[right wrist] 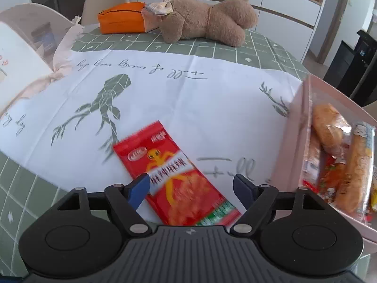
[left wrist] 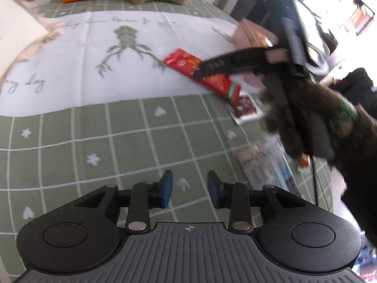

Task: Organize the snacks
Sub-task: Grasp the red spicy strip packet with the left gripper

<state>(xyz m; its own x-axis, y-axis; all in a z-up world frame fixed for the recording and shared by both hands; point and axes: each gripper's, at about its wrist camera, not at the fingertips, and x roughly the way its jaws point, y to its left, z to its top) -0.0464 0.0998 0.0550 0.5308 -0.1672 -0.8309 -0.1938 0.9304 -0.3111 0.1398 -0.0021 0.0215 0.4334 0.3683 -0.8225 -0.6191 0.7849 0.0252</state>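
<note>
Two grippers are in play. The right gripper (right wrist: 191,185) hangs low over the red snack packet (right wrist: 174,179), its fingers spread wide with one on each side of the packet and neither pad clearly touching it. The packet lies flat on the white cloth (right wrist: 188,99), just left of the pink box (right wrist: 297,146) that already holds several wrapped snacks. The left gripper (left wrist: 189,188) hovers apart and empty over the green checked tablecloth (left wrist: 70,141).

To do the pickup well, I would lower the pads until they straddle the packet's narrow width, close gently so the thin wrapper bunches instead of slipping, then lift it clear of the box wall before moving right.

Motion blur smears the packet's print. In the left view, two more packets (left wrist: 245,108) near the table edge are partly hidden by the arm, and the box is mostly blocked.
</note>
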